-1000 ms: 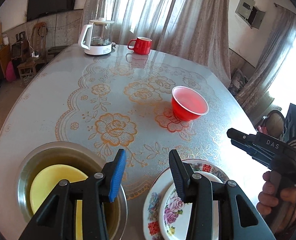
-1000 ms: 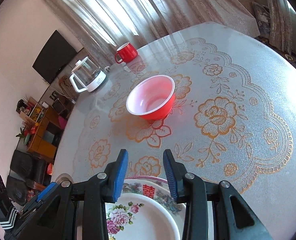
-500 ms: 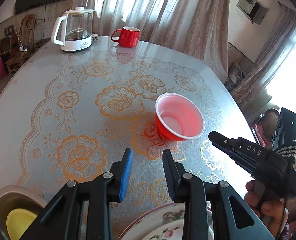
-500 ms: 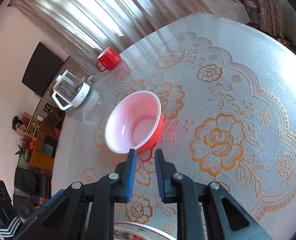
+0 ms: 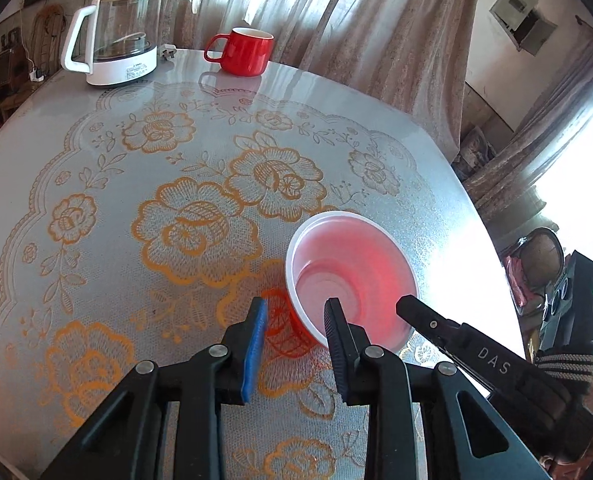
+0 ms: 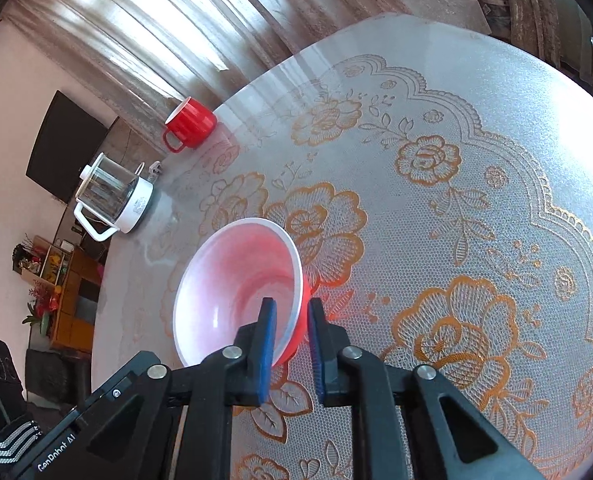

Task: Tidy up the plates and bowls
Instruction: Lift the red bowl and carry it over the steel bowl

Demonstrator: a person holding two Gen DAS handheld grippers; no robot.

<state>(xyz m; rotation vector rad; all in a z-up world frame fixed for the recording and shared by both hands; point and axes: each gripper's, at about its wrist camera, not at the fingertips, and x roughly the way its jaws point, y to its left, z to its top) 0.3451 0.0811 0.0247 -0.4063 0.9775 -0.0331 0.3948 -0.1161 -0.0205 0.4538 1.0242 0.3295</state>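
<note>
Round table under a frosted cover with orange rose lacework; red bowl sits near the front, red mug and glass kettle stand at the far edge

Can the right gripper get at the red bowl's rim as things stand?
Probably yes. The right gripper already straddles the near rim of the red bowl, one finger inside and one outside, jaws still apart. The left gripper sits at another part of the rim, not between them.
</note>
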